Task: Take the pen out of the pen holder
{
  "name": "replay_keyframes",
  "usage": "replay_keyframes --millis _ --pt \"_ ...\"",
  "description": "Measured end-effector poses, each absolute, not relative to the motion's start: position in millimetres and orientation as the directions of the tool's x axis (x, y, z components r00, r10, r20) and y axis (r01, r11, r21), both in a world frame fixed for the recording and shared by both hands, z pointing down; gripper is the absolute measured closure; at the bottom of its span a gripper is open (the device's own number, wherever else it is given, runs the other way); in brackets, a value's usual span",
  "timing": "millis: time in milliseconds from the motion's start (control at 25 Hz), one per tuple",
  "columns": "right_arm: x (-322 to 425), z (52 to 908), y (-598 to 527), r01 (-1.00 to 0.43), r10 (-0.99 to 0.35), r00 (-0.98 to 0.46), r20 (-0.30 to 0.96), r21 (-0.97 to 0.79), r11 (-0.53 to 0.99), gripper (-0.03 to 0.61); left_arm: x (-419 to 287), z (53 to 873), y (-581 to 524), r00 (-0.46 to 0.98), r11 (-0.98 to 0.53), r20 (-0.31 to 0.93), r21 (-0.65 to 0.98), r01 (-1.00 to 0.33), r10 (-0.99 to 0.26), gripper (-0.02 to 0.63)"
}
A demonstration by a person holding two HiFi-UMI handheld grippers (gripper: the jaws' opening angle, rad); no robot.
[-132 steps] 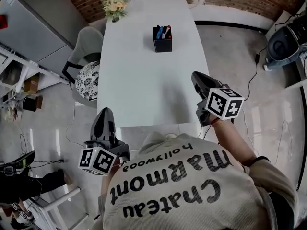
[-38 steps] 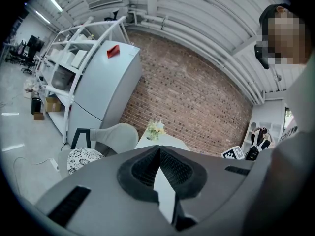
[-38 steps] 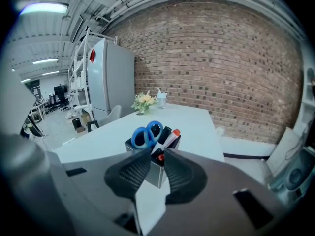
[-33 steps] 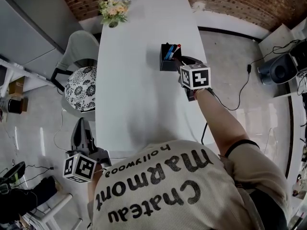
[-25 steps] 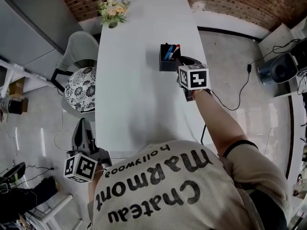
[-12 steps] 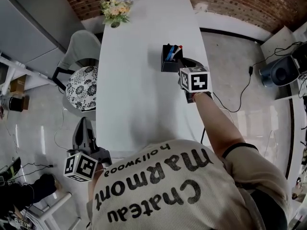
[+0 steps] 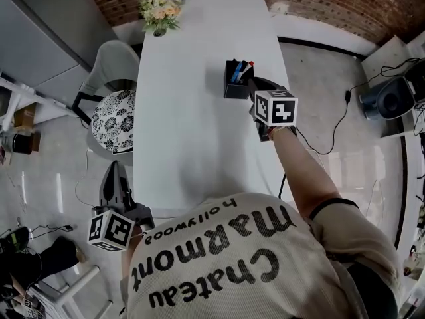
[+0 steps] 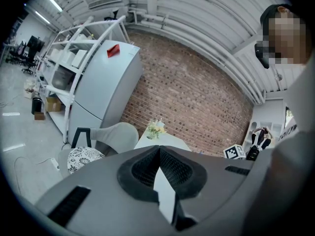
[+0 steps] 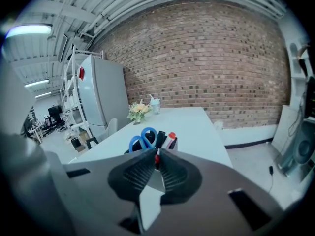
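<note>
A black pen holder (image 7: 236,87) stands on the white table (image 7: 186,131), right of its middle. It holds blue-handled scissors (image 9: 142,138), a dark marker and a red-capped pen (image 7: 248,65) that leans toward my right gripper (image 7: 252,83). That gripper sits right against the holder's near right side. In the right gripper view its jaws are shut at the tips of my right gripper (image 9: 157,157), with a red piece of pen (image 9: 156,157) pinched there. My left gripper (image 7: 115,169) hangs shut and empty off the table's near left edge, and the left gripper (image 8: 158,150) points along the table.
A flower vase (image 7: 159,10) stands at the table's far end. A grey chair with a patterned cushion (image 7: 113,115) stands left of the table. On the floor to the right are a cable (image 7: 332,128) and a round dark device (image 7: 390,96). Shelving and a fridge (image 8: 101,90) stand at the left.
Since 5.3 s ago my right gripper has reached forward from the near edge to the pen holder. Over the last second it has drifted slightly right. The left gripper has stayed low.
</note>
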State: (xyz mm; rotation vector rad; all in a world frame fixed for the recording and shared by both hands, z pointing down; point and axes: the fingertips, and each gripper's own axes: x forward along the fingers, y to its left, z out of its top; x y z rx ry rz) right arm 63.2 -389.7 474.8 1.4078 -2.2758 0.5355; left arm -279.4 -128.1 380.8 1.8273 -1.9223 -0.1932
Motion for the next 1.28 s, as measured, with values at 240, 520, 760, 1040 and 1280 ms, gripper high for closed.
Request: replay_keyframes --millis 240,520,760,1040,1280 --pt "61.2 468.6 -388.4 -0.898 -0.744 -0.416 0.522 -0.108 0.427 0.549 -279.1 379.7 -127.6 0.002 0.104 0.247 0.418 -0.903 -0.969 0.612" --pt "64.7 460.9 -382.1 -0.9 -0.75 -0.419 0.512 -0.128 0.416 0.549 -282.0 377.5 -126.0 -0.002 0.102 0.234 0.419 -0.902 -0.972 0.612" --pt "71.0 456.8 -374.4 -0.905 -0.758 -0.416 0.502 -0.144 0.4 0.549 -280.5 375.3 -123.6 0.005 0.09 0.22 0.423 -0.902 -0.976 0.612" --pt "75.2 451.8 -366.3 -0.91 -0.768 -0.408 0.493 -0.148 0.388 0.549 -279.4 372.2 -121.7 0.017 0.078 0.216 0.423 -0.903 -0.976 0.612" --pt "77.8 447.8 -358.7 -0.913 -0.775 -0.402 0.488 -0.148 0.38 0.549 -278.9 371.0 -120.7 0.032 0.062 0.211 0.426 -0.903 -0.977 0.612"
